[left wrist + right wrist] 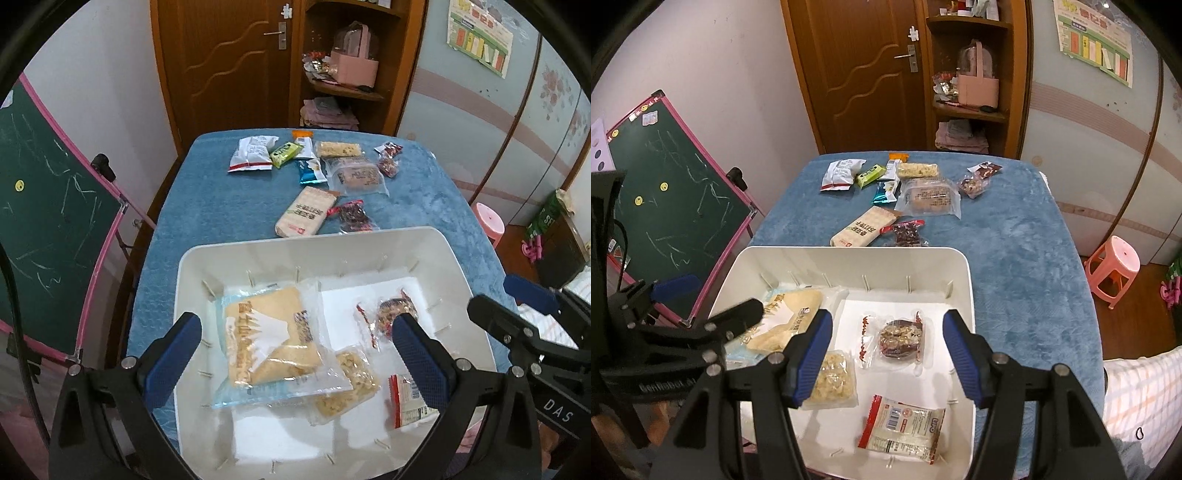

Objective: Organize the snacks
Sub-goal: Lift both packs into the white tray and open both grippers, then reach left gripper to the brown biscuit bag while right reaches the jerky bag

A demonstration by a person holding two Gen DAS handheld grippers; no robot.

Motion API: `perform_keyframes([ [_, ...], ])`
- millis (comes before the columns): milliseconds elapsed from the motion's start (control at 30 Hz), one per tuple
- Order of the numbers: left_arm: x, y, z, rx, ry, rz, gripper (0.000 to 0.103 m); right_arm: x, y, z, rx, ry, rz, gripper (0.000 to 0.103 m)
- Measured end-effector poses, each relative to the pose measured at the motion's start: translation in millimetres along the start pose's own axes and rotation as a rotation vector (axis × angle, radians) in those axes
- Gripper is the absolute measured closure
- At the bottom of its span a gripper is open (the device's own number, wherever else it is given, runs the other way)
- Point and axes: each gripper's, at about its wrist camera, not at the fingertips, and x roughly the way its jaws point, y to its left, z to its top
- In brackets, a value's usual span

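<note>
A white bin (448, 258) (964, 280) sits on the blue table near me. In it lie a large clear bag of yellow cake (269, 336) (783, 317), a puffed-rice bar (347, 387) (833, 380), a nut-and-date snack (388, 314) (899, 338) and a red-edged white packet (406, 400) (905, 430). My left gripper (295, 354) is open and empty above the bin. My right gripper (886, 354) is open and empty above the bin. Several more snacks lie at the table's far side, among them a long cracker pack (304, 212) (862, 227) and a dark date packet (352, 216) (907, 232).
The blue cloth-covered table (207, 206) (1015, 240) has a green chalkboard (44, 206) (676, 218) to its left and a pink stool (1117, 267) to its right. A wooden door and shelf stand behind. The right gripper's body shows at the left view's right edge (524, 328).
</note>
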Motion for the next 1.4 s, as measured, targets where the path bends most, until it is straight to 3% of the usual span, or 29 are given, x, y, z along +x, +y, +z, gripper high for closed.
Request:
perform_keyframes([
  [233, -18.6, 27.0, 24.2, -0.078, -0.061, 0.0, 0.0, 5.6, -3.5, 0.1, 0.008, 0.011, 0.004, 0.04],
  [567, -28.8, 25.2, 59.9, -0.007, -0.122, 0.036, 0.0, 14.3, -10.9, 20.0, 0.004, 0.018, -0.005, 0.04],
  [867, -45.7, 13.5, 135.4, 0.065, -0.208, 0.007, 0.0, -0.9, -28.9, 107.8, -0.003, -0.081, -0.034, 0.04],
  [1067, -36.7, 4.9, 187.0, 0.105, -0.256, 0.051, 0.0, -1.5, -42.3, 169.3, 0.027, -0.134, -0.046, 0.04],
  [1167, -11.8, 4.8, 204.6, 0.098, -0.213, 0.056, 0.0, 16.9, -46.2, 189.6, 0.037, -0.113, -0.047, 0.04],
  [1400, 89.7, 3.1, 206.5, 0.132, 0.012, 0.057, 0.0, 118.3, -57.6, 193.8, 0.053, 0.107, -0.045, 0.04],
])
